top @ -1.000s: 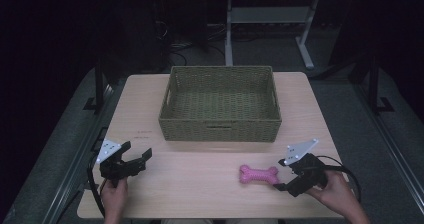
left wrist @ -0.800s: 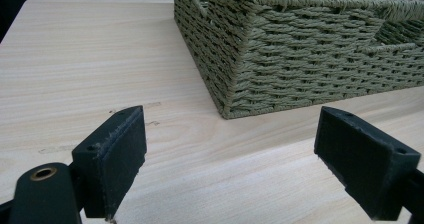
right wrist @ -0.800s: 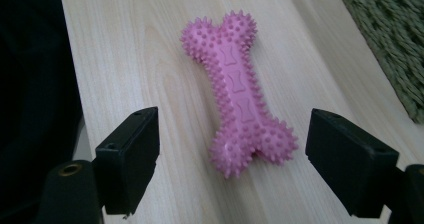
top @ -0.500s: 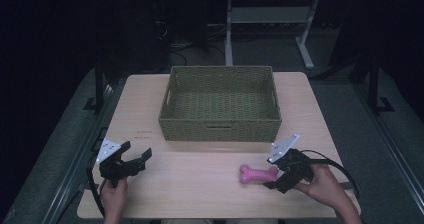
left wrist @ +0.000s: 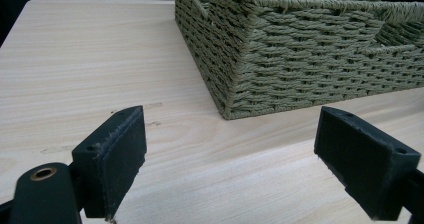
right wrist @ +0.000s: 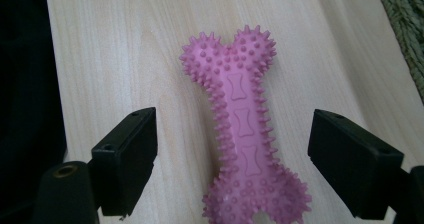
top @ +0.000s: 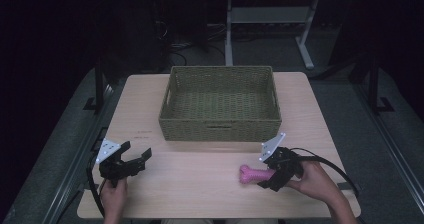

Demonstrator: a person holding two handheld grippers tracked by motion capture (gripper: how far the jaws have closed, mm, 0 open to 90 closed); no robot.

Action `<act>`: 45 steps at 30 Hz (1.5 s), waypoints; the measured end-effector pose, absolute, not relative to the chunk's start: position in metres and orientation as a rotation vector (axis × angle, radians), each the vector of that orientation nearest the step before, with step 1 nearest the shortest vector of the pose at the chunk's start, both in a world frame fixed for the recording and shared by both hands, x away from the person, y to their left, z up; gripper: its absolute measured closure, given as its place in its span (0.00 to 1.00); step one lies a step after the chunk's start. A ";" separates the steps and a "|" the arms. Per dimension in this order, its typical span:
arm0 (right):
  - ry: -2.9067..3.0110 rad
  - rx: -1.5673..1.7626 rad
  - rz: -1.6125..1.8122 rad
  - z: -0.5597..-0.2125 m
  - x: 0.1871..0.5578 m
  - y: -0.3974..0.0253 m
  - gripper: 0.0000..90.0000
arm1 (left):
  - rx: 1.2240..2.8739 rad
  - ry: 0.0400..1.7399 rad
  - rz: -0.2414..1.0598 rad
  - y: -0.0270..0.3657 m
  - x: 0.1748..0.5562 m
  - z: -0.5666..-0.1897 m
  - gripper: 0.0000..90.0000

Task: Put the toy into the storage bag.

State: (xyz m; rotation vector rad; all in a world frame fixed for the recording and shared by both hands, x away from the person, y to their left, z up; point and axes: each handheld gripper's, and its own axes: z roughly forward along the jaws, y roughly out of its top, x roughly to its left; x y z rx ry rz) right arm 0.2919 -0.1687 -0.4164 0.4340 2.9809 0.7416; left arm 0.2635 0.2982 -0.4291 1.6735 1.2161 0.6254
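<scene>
Out on the wooden table [top: 210,184], the woven basket [top: 220,129] sits squarely in the middle, well apart from the action and blocking nothing at the near edge. Down at the front right lies the pink spiked bone toy [top: 254,174], flat on the wood, just in front of the basket's right corner. The right gripper [top: 270,178] is right on it, its jaws spread wide and straddling the toy's near end, with bare table on both sides between pads and toy, so no grip is made. The person's right hand [top: 312,181] is wrapped around the gripper's body, cable looping off behind.

Over on the left, the left gripper [top: 142,159] hangs low over the table's front left, jaws also wide apart, nothing between them, pointing toward the basket.

Compared with a second ago, the right gripper has slid in leftward from beside the toy to over its end; the left one has stayed put, and the toy has not shifted.

The right gripper view gives what the high view cannot: the toy's [right wrist: 242,129] nubbed surface, the little bone shapes along its shaft, and the clear gaps either side. The left gripper view shows the basket's [left wrist: 310,54] near corner close up, with open wood ahead.
</scene>
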 end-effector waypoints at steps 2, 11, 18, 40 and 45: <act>2.988 0.427 0.727 -0.419 0.293 -0.166 0.24 | 1.673 1.216 0.625 0.298 0.264 -0.429 0.14; 3.013 0.379 0.654 -0.425 0.300 -0.161 0.31 | 1.670 1.217 0.626 0.298 0.263 -0.429 0.14; 3.034 0.348 0.604 -0.427 0.304 -0.154 0.35 | 1.667 1.217 0.624 0.299 0.263 -0.429 0.14; 3.085 0.271 0.490 -0.437 0.310 -0.150 0.54 | 1.662 1.220 0.625 0.300 0.263 -0.429 0.14; 3.091 0.258 0.485 -0.437 0.311 -0.149 0.59 | 1.662 1.219 0.626 0.300 0.263 -0.429 0.14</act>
